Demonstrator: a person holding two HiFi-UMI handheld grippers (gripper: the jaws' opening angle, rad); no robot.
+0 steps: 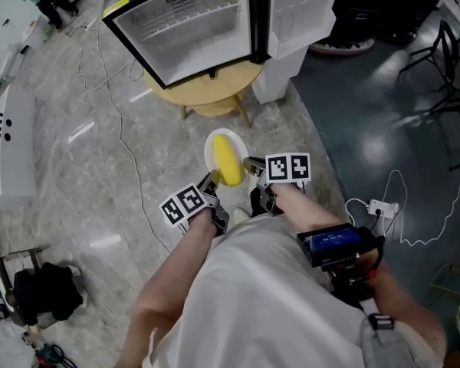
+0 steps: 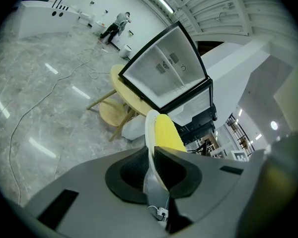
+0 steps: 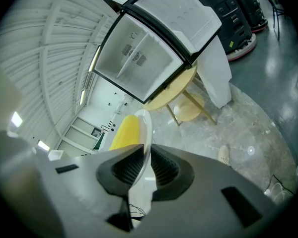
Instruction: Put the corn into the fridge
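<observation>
Corn (image 1: 228, 159) lies lengthwise on a white plate (image 1: 212, 146). We hold the plate in the air over the floor (image 1: 84, 129), near the fridge (image 1: 192, 21) but still outside it. Left gripper (image 1: 212, 181): jaws clamped on the plate's left rim. Right gripper (image 1: 251, 165): jaws clamped on the right rim. Both gripper views show the rim pinched between the pads, with the corn just beyond. The fridge sits on a round wooden table (image 1: 207, 90), its door (image 1: 299, 10) open.

A round wooden table (image 1: 215, 89) stands on the marble floor (image 1: 61, 175) — a thin cable (image 1: 121, 129) trails past its left edge.
</observation>
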